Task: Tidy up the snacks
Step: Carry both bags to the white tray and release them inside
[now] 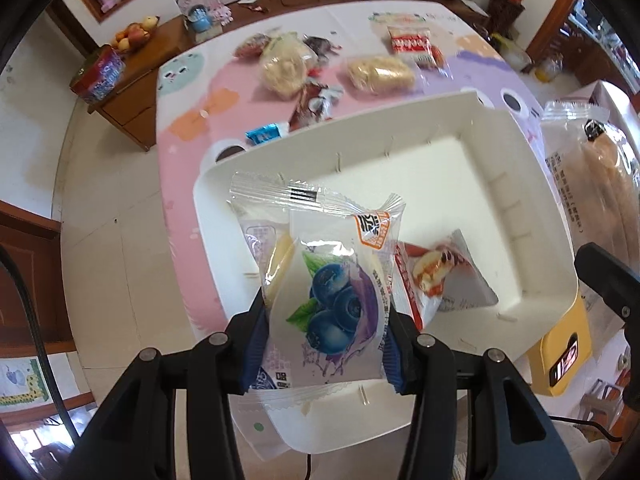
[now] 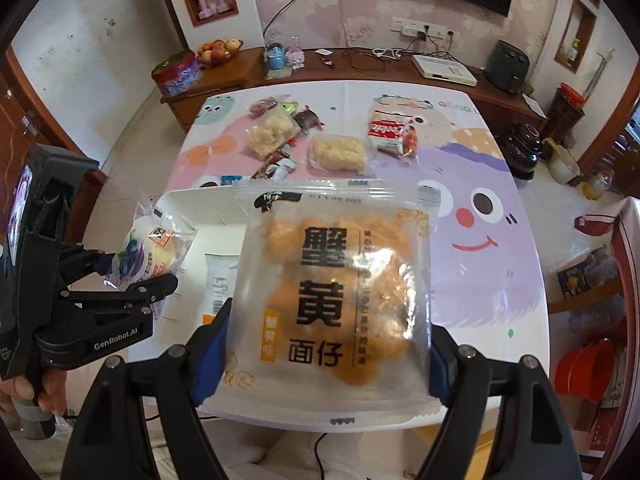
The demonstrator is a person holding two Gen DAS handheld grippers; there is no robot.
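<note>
Left wrist view shows the left gripper (image 1: pixel 324 344) pinching a blueberry snack packet (image 1: pixel 324 300) above the white bin (image 1: pixel 400 120) at the table's near edge, while the right gripper (image 2: pixel 320 360) clamps a large noodle-snack bag (image 2: pixel 332 292) beside it.

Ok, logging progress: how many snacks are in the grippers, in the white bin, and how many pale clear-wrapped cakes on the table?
In grippers: 2, blueberry packet in left gripper, orange noodle-snack bag in right gripper
In white bin: 1, red-and-white packet
Pale clear-wrapped cakes on table: 2
Total: 5
</note>
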